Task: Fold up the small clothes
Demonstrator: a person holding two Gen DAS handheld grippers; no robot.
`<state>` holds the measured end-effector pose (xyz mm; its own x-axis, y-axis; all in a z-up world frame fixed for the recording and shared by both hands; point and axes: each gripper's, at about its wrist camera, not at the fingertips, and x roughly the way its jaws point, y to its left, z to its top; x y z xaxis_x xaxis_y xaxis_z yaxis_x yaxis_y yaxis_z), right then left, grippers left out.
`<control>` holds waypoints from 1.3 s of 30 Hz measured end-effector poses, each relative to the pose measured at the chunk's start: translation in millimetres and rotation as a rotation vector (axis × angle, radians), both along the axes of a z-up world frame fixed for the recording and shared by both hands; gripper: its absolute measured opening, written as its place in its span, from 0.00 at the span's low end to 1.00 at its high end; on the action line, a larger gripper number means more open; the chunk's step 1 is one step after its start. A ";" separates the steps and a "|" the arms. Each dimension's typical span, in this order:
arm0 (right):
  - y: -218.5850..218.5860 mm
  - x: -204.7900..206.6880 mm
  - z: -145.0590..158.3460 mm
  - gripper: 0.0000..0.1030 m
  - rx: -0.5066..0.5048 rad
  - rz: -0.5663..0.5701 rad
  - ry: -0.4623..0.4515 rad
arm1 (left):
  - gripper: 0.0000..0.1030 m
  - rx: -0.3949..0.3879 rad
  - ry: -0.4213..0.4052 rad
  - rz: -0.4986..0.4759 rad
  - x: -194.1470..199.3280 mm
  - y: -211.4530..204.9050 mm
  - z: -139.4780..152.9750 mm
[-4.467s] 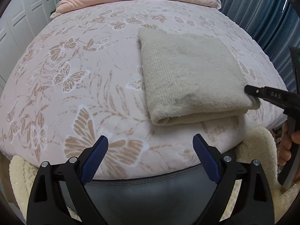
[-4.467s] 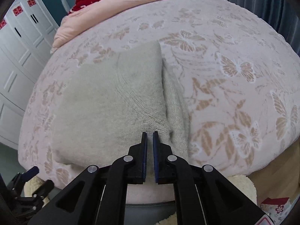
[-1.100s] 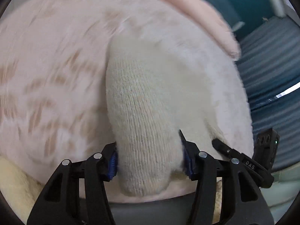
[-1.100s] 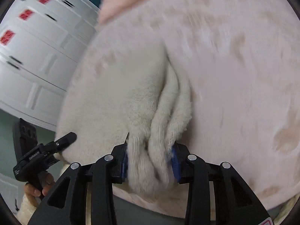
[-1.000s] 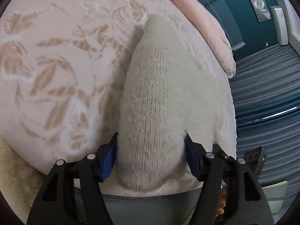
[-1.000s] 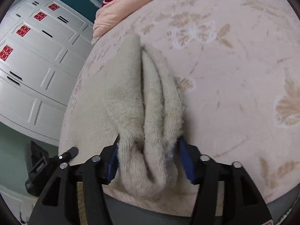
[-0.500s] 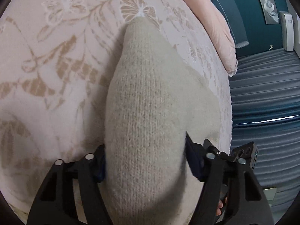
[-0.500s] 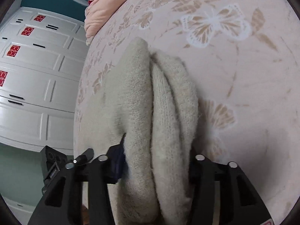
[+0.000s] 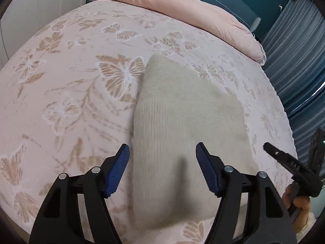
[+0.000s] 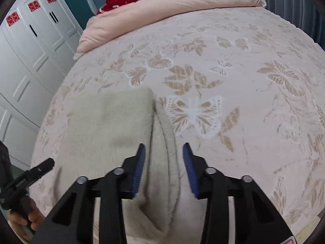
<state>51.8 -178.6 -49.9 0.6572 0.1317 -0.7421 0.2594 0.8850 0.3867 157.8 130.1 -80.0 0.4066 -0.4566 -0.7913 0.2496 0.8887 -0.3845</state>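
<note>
A folded cream knit garment (image 9: 182, 118) lies on the pink butterfly bedspread (image 9: 71, 81); it also shows in the right wrist view (image 10: 109, 126). My left gripper (image 9: 162, 168) is open above the garment's near left end, jaws spread on either side of the fold. My right gripper (image 10: 163, 168) is open over the garment's right edge, where stacked layers show. The right gripper also shows at the right of the left wrist view (image 9: 288, 164), and the left gripper at the lower left of the right wrist view (image 10: 30, 174).
A pink duvet (image 9: 182, 6) is bunched at the far end of the bed, with something red (image 10: 117, 1) behind it. White wardrobe doors (image 10: 26, 46) stand on one side, blue curtains (image 9: 294, 46) on the other.
Both grippers held the garment's ends, carried it further onto the bed, then opened and drew back. The garment now lies flat, released.
</note>
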 end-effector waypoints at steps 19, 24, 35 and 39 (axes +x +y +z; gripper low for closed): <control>74.8 -86.0 -1.9 0.65 -0.335 0.010 0.088 | 0.87 0.261 -0.142 -0.025 -111.0 -31.4 18.5; 62.3 -121.5 -12.5 0.80 -0.310 -0.137 0.099 | 0.93 0.269 -0.200 -0.034 -143.6 -49.4 27.7; 69.0 -149.7 -28.9 0.84 -0.375 -0.149 0.144 | 0.93 0.357 -0.252 -0.034 -185.5 -72.6 9.7; 73.7 -156.3 -29.1 0.84 -0.366 -0.142 0.144 | 0.93 0.379 -0.254 0.012 -193.3 -70.1 8.9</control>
<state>-104.4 -104.9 -79.0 0.5361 -0.2426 -0.8085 0.4173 0.9088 0.0040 -35.6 60.0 -71.1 0.6127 -0.1476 -0.7764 0.2823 0.9585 0.0406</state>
